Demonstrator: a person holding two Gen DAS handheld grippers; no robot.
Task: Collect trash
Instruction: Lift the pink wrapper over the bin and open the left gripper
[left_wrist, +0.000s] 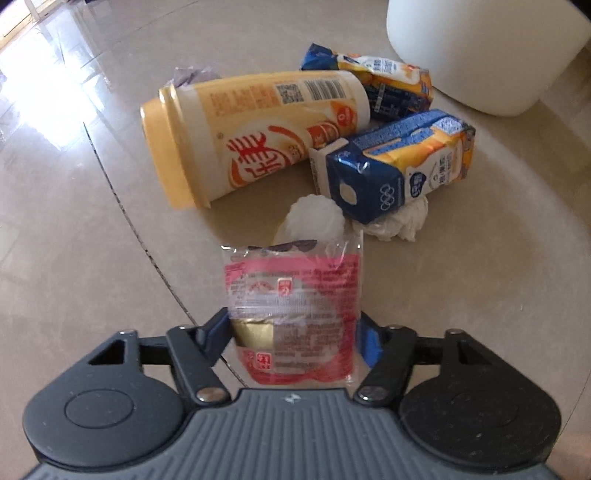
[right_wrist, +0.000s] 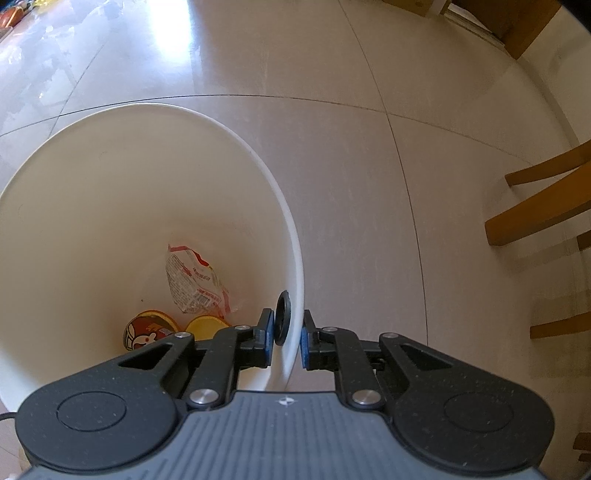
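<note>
My left gripper (left_wrist: 293, 334) is shut on a clear and pink snack wrapper (left_wrist: 293, 299), held above the floor. Beyond it lies a pile of trash: a yellow drink cup (left_wrist: 243, 136) on its side, a blue and orange milk carton (left_wrist: 399, 166), a crushed carton (left_wrist: 384, 86) behind it, a white plastic piece (left_wrist: 314, 219) and a crumpled tissue (left_wrist: 402, 223). My right gripper (right_wrist: 286, 338) is shut on the rim of a white bin (right_wrist: 110, 206), one finger inside and one outside. Inside the bin lie a red and clear wrapper (right_wrist: 194, 282) and two round lids (right_wrist: 147, 330).
The pale tiled floor (right_wrist: 369, 166) spreads around the bin. Wooden chair legs (right_wrist: 539, 206) stand at the right in the right wrist view. The same white bin (left_wrist: 487, 48) stands behind the trash pile, upper right in the left wrist view.
</note>
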